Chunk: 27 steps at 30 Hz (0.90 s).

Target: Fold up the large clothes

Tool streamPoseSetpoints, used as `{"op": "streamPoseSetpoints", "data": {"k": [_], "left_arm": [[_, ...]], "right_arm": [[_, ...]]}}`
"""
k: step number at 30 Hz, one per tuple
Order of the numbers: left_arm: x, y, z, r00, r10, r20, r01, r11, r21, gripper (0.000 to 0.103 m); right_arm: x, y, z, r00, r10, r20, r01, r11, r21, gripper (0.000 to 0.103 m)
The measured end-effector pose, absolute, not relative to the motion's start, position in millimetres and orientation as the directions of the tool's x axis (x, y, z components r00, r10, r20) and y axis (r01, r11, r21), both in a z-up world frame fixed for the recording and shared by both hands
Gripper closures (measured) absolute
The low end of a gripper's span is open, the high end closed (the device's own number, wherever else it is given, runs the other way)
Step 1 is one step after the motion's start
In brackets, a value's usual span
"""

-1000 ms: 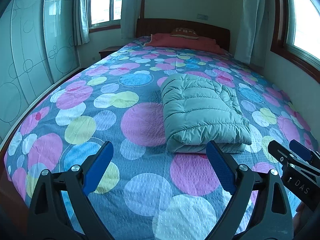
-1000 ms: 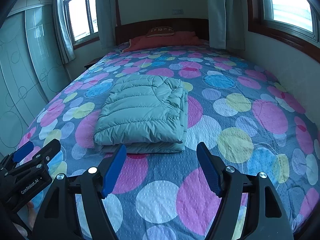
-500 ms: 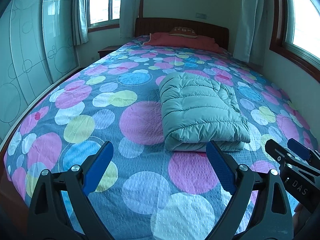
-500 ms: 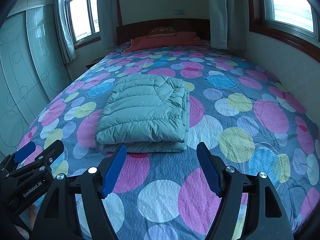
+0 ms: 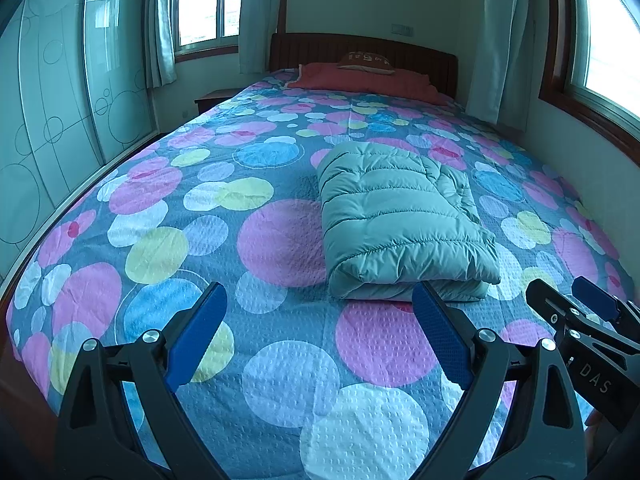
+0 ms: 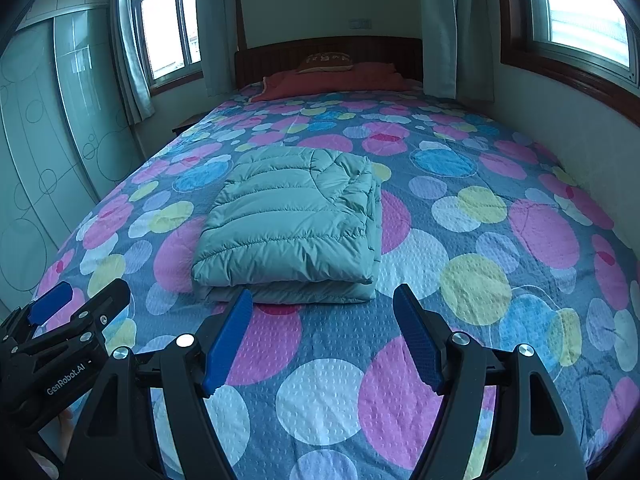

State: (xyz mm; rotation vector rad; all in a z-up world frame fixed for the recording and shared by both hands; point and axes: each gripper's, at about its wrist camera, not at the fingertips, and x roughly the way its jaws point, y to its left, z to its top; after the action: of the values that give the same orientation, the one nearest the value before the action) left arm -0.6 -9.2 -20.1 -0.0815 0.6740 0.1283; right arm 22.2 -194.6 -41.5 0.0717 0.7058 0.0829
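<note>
So I've got both tools parked at the near end of the bed (image 5: 120, 208) right now, angled down at the spotted cover. The green puffer jacket (image 5: 400, 220) sits roughly mid-bed, a bit to the right from the left camera, and it already looks folded — a thick rectangular bundle, layers stacked, the rounded fold edge facing me and the looser edges on its right side. My guess is it's square to the foot of the bed so the last fold could be pulled straight toward or away from me.

Left tool (image 5: 318, 334) is released, jaws spread wide with nothing between them, hovering short of the jacket's near edge. Right tool (image 6: 322, 338) is the same — wide apart, empty, just off the near edge of the bundle. Neither touches the fabric.

Far end has a red blanket (image 6: 332, 78) and a small pillow (image 6: 325, 62) against the headboard, well apart from the jacket. I'd call this fold done, or close to it.
</note>
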Motion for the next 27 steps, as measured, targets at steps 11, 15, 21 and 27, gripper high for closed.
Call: {"op": "streamPoseSetpoints", "data": {"k": [11, 15, 21, 27], "left_arm": [[-2.0, -9.0, -26.2, 0.770, 0.090, -0.632, -0.151, 0.988, -0.044, 0.009], [-3.1, -9.4, -26.8, 0.771, 0.089, -0.631, -0.151, 0.988, -0.045, 0.009], [-3.2, -9.8, -26.7, 0.769, 0.109, -0.629, -0.163, 0.986, -0.028, 0.009], [-5.7, -10.0, -24.6, 0.777, 0.096, -0.622, -0.157, 0.987, -0.043, 0.009]], "right_arm": [[22.3, -193.6, -43.1, 0.757, 0.101, -0.646, -0.054, 0.994, 0.092, 0.031], [22.9, -193.7, -43.4, 0.757, 0.101, -0.646, -0.055, 0.994, 0.091, 0.031], [22.8, -193.3, -43.4, 0.756, 0.101, -0.647, -0.055, 0.994, 0.091, 0.031], [22.5, -193.1, -43.5, 0.756, 0.100, -0.646, -0.055, 0.994, 0.090, 0.031]]}}
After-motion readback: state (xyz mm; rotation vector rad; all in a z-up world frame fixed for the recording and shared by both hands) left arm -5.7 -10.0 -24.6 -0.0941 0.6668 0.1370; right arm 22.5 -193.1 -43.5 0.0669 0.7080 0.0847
